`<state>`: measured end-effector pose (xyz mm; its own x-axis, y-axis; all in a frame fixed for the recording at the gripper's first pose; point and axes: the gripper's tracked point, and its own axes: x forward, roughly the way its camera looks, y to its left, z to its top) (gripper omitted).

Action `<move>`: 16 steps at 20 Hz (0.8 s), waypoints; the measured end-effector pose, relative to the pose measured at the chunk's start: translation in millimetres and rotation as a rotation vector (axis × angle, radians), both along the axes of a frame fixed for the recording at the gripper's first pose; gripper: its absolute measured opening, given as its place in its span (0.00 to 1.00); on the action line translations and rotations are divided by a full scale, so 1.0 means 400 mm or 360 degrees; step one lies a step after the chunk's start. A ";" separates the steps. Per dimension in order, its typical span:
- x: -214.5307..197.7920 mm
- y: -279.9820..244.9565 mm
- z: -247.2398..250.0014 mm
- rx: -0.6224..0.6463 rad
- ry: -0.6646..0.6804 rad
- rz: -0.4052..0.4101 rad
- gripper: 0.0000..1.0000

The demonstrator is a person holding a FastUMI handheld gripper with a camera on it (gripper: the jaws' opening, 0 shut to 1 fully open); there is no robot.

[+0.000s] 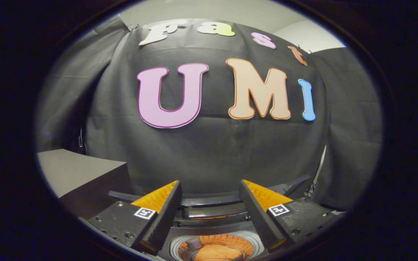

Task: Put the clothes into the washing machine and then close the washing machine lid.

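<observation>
Washing machine (216, 250) below open, empty gripper (209, 190)

Dim booth, evenly lit from above; strong fisheye bending toward the edges, soft blur low down.

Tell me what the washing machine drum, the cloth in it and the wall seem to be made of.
Drum: looks like metal, from its pale sheen and ringed rim, though plastic is possible. Orange cloth inside, below the open gripper: soft fabric, matte and rumpled. Wall: black woven cloth, dull, with folds and creases.
</observation>
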<state>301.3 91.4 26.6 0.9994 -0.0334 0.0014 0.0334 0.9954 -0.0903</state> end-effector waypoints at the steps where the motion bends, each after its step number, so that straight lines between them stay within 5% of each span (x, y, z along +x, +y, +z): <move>1: -0.004 -0.003 -0.007 -0.0004 -0.0004 0.0002 0.97; 7: -0.058 -0.019 -0.045 0.0011 -0.0027 -0.0027 0.97; 10: -0.113 -0.036 -0.154 -0.0045 0.0137 -0.0065 0.97; 16: -0.217 0.006 -0.215 -0.0201 0.0121 0.0016 0.98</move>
